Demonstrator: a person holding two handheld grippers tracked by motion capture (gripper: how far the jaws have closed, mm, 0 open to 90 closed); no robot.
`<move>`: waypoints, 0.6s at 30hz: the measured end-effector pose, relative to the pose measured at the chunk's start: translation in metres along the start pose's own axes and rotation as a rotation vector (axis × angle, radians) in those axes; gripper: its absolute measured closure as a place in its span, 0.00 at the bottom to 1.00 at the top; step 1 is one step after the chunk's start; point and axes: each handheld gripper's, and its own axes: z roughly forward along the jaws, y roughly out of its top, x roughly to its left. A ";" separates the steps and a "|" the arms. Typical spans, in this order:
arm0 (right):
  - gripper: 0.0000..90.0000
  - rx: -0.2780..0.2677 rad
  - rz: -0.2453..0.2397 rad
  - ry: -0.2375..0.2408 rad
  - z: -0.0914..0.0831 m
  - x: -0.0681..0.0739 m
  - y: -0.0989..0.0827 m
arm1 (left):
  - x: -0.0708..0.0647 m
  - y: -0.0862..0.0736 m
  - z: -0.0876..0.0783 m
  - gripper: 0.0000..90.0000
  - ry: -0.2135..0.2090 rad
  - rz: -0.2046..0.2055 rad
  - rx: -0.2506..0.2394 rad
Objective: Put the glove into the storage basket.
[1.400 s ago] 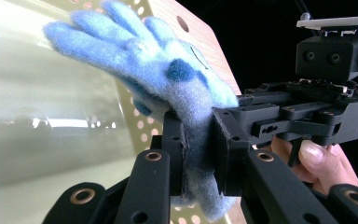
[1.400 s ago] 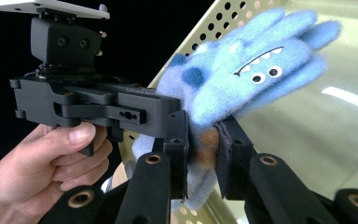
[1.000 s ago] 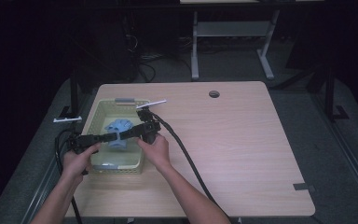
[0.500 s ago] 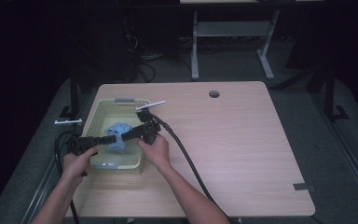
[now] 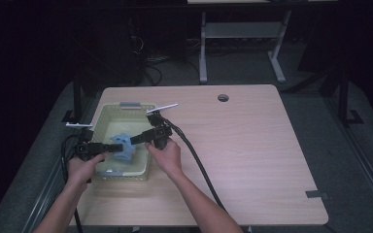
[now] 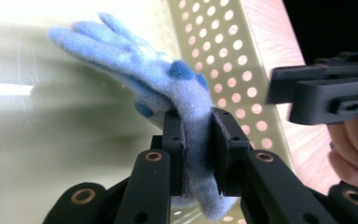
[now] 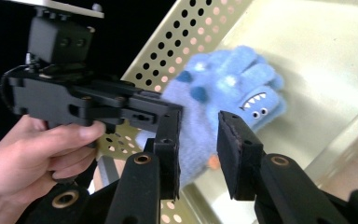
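Right tool newly loosened off blue glove, basket wall alongside.

Table seen from high above, facing forward and down, each tongs camera set close along its jaws, blue glove and basket shared by all.

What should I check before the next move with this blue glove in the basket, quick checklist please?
1. Left gripper clamped on the blue glove: ok, cuff pinched between its pads.
2. Right gripper free of the glove: ok, its jaws have just been opening and a gap shows at the pads.
3. Glove clear of the basket wall: cannot tell.
4. The two grippers apart: ok, close but not touching.
5. Cable away from the basket: ok, it trails over the table.
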 end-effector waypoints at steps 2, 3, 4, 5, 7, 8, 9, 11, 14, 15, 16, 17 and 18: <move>0.77 -0.006 0.000 0.003 -0.003 0.001 -0.001 | -0.002 0.002 0.003 0.85 0.022 0.003 0.018; 0.77 -0.010 -0.001 0.007 -0.005 0.001 -0.002 | -0.002 0.003 0.004 0.85 0.029 0.006 0.026; 0.77 -0.012 -0.002 0.011 -0.006 0.000 -0.002 | -0.004 0.004 0.006 0.85 0.046 0.008 0.036; 0.77 -0.014 -0.002 0.010 -0.008 0.000 -0.003 | -0.004 0.005 0.006 0.85 0.064 0.018 0.045; 0.77 -0.021 0.002 0.017 -0.012 -0.001 -0.004 | -0.005 0.008 0.010 0.85 0.087 0.007 0.063; 0.77 -0.025 0.001 0.017 -0.013 -0.001 -0.005 | -0.005 0.010 0.011 0.85 0.106 0.005 0.077; 0.77 -0.027 0.003 0.020 -0.015 -0.001 -0.006 | -0.006 0.012 0.013 0.85 0.122 0.000 0.089; 0.76 -0.036 0.007 0.032 -0.018 -0.001 -0.007 | -0.006 0.015 0.019 0.85 0.133 -0.011 0.123; 0.76 -0.041 0.004 0.041 -0.024 -0.001 -0.009 | -0.008 0.019 0.026 0.84 0.181 0.005 0.161; 0.76 -0.044 0.002 0.045 -0.025 -0.001 -0.010 | -0.008 0.020 0.029 0.84 0.203 0.001 0.179; 0.75 -0.045 -0.005 0.042 -0.027 -0.001 -0.010 | -0.008 0.021 0.031 0.84 0.222 0.008 0.189; 0.75 -0.044 0.001 0.045 -0.029 -0.001 -0.011 | -0.007 0.021 0.033 0.84 0.237 0.005 0.193; 0.75 -0.051 -0.004 0.047 -0.031 -0.001 -0.011 | -0.006 0.022 0.034 0.84 0.243 -0.008 0.199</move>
